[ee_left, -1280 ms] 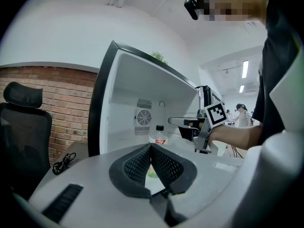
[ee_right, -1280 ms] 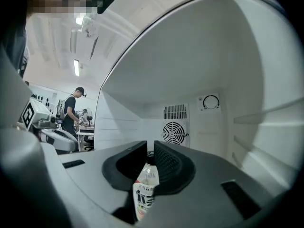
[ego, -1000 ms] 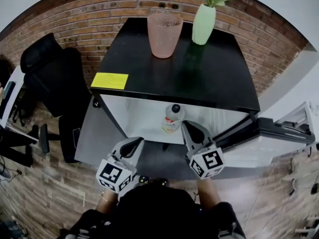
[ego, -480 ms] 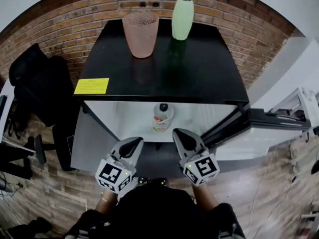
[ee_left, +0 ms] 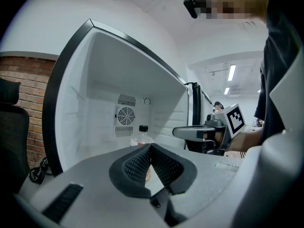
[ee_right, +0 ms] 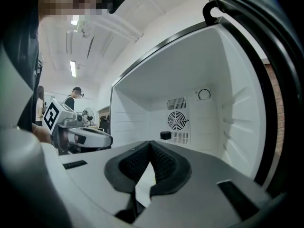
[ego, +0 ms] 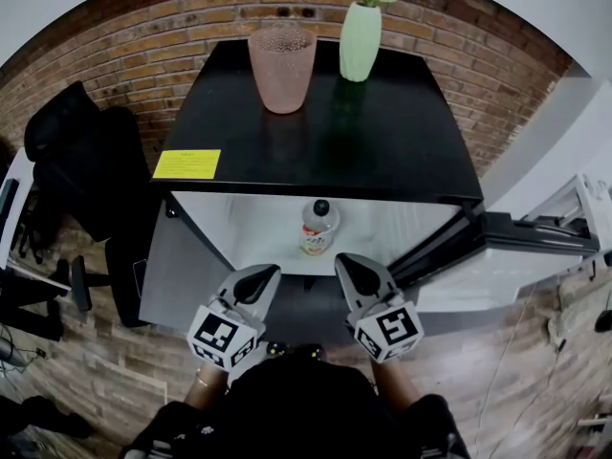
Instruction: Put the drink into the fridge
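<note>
Room: brick wall [ego: 115,55], one black-topped fridge [ego: 382,151], door [ego: 521,237] open.
On top: one pink cup [ego: 283,55], one green vase [ego: 360,41], near the back edge.
Drink: one bottle [ego: 318,228], upright inside the fridge, toward its front edge.
Claws: two, left gripper [ego: 266,272] and right gripper [ego: 346,260], both pressed together, empty.
Change: right gripper drew back slightly from the bottle.

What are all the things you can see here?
fridge: one, black top, white inside, door open
bottle: one, clear, black cap, standing inside the fridge
cup: one, pink, on the fridge top
vase: one, pale green, with a plant, beside the cup
sticker: one, yellow, fridge top's front left corner
chair: one, black, left of the fridge
left gripper: one, grey, shut, empty
right gripper: one, grey, shut, empty
</note>
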{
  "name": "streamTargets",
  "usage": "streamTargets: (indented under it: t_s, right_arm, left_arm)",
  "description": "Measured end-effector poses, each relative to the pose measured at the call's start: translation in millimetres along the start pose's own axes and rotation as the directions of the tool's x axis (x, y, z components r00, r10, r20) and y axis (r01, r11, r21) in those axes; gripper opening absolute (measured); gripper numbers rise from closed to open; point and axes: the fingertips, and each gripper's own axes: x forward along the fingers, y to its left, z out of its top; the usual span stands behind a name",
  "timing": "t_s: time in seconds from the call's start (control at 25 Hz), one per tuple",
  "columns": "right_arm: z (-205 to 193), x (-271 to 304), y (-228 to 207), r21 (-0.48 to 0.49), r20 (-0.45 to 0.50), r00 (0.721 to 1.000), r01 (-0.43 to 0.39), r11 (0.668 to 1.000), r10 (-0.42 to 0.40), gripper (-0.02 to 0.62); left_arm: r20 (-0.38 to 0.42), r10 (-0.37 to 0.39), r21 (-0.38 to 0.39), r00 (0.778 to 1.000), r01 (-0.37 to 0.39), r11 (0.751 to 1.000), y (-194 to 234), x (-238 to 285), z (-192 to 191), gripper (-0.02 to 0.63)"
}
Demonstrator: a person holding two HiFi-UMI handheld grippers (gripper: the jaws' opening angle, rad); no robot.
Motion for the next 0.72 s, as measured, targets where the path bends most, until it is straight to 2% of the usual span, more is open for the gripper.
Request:
streamTargets:
  t_s: [0.52, 0.72]
  right_arm:
    - [1.7, -0.9, 5.2, -0.005, 0.001, 1.000, -0.001, 1.000, 0.001, -0.003]
    - [4.7, -2.7, -1.1, -0.015, 0.017, 1.000, 0.005, 1.000, -0.005, -0.003]
  left_arm:
    - [-0.002, 0.012, -0.004, 1.000, -0.012, 1.000, 0.8, -7.5, 0.5, -0.003]
    - [0.022, 0.008, 0.007, 1.000, -0.008, 1.000, -0.3, -2.1, 2.7, -0.003]
